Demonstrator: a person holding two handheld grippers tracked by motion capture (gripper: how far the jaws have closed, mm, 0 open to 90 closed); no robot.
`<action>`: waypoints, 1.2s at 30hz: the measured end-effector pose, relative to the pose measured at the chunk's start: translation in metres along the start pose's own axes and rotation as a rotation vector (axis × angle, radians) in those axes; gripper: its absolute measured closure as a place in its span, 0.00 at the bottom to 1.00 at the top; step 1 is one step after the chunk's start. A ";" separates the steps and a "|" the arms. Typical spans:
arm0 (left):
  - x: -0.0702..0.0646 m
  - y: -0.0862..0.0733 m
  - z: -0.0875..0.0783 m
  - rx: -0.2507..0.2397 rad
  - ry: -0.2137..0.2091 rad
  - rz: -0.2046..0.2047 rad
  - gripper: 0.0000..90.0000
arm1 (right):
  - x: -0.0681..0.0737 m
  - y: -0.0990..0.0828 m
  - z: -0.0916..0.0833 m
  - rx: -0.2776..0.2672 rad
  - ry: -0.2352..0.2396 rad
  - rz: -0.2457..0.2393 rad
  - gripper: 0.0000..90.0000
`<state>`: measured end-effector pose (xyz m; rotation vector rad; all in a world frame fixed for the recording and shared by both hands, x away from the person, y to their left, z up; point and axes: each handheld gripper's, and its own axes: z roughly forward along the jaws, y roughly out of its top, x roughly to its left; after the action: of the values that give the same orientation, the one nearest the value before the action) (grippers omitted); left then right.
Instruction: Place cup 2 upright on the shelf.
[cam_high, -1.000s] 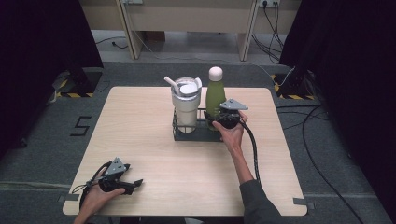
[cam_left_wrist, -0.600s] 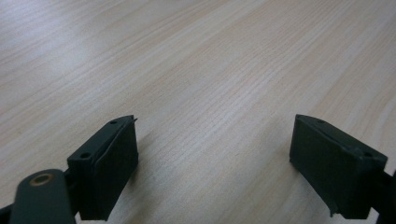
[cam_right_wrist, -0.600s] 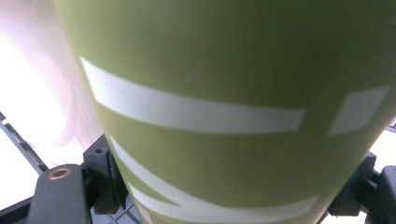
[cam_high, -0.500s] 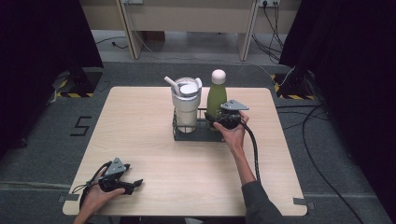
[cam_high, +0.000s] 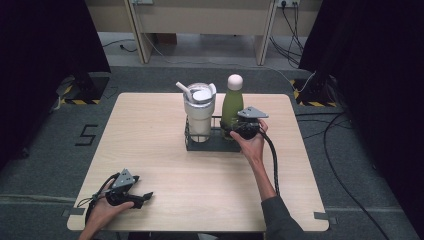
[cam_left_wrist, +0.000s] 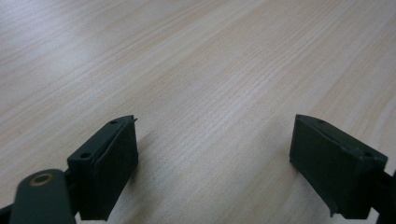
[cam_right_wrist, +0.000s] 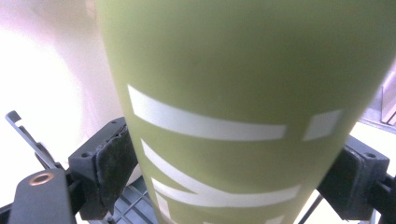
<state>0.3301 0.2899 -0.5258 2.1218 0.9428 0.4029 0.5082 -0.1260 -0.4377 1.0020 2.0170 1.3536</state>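
— Anything new at the right gripper (cam_high: 236, 129)?

— Just been opening. Parted only partway, with the green bottle (cam_high: 232, 107) between the jaws. Pads (cam_right_wrist: 114, 158) eased off its sides or barely brushing them; hard to call from so close. No real squeeze, by the look of it.

— And the bottle itself?

— Upright in the right-hand bay of the black wire rack (cam_high: 210, 146), toward the far side of the table (cam_high: 200, 200), pale cap (cam_high: 235, 80) on top. Just beside the white tumbler (cam_high: 198, 120), lidded and strawed, in the left-hand bay.

— Meaning what for the job?

— Probably a release: bottle seated in the rack, grip let go. Placing step as good as done, judging by that.

— Next, then?

— Likely spreading wider, then drawing straight back toward the near edge, kept level, without nudging the bottle or snagging the rack wire.

— Any risk?

— Dragging a pad along the side and tipping the bottle against the tumbler. Slim, given the rack walls.

— And the left gripper (cam_left_wrist: 215, 163)?

— Low over bare wood at the near left corner, well apart from the rack. Jaws wide, nothing between them.
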 end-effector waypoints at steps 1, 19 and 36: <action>0.000 0.000 0.000 0.000 0.000 0.000 0.16 | 0.000 0.000 -0.001 -0.002 -0.002 0.002 0.17; 0.000 0.000 0.000 0.003 0.000 0.003 0.16 | 0.002 0.004 -0.030 0.018 0.004 -0.012 0.17; 0.000 0.000 0.000 0.003 0.001 0.004 0.16 | 0.002 0.005 -0.063 0.011 -0.011 -0.036 0.17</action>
<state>0.3301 0.2901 -0.5257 2.1261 0.9405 0.4043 0.4616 -0.1577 -0.4093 0.9717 2.0274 1.3168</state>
